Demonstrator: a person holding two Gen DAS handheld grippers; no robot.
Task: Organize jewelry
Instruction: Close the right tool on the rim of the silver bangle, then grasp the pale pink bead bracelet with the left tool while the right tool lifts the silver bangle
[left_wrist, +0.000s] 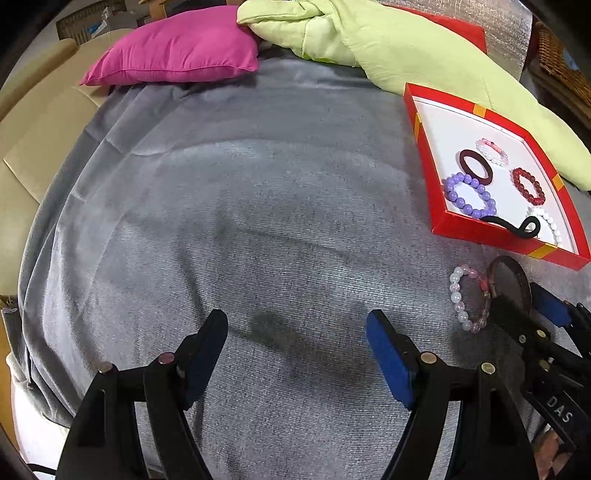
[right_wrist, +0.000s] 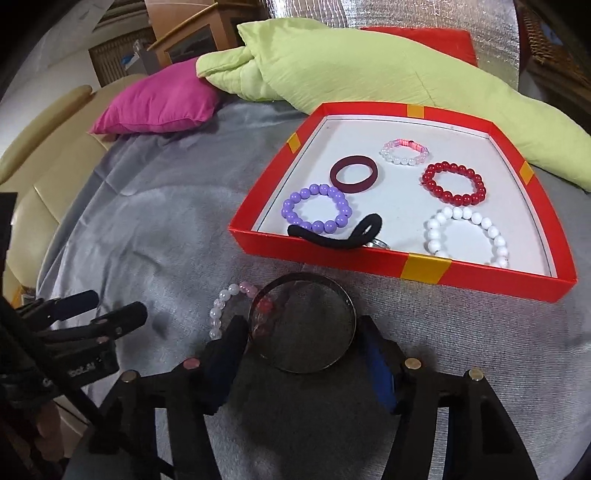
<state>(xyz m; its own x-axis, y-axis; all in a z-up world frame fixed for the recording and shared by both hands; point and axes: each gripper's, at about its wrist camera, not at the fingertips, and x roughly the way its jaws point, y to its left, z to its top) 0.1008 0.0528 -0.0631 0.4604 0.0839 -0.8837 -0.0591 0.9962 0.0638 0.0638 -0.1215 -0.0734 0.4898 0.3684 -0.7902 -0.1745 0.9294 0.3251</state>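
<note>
Hanging spread and empty over the grey blanket (left_wrist: 258, 221), the left claw (left_wrist: 297, 354) is idle. Rightward, the right claw (right_wrist: 301, 350) straddles a bangle (right_wrist: 303, 326) overlapping a pale bead bracelet (right_wrist: 221, 306); whether its pads press I cannot tell. Lifting may drag the beads short of the red tray (right_wrist: 424, 267).

Left wrist view: close above the grey blanket (left_wrist: 258, 206), angled down, red tray (left_wrist: 458, 225) at 2 o'clock.
Right wrist view: nearer that tray (right_wrist: 369, 258) (straight ahead, 12 o'clock).
Shared: tray, blanket, pink pillow (left_wrist: 177, 48), green quilt (left_wrist: 406, 48).
</note>
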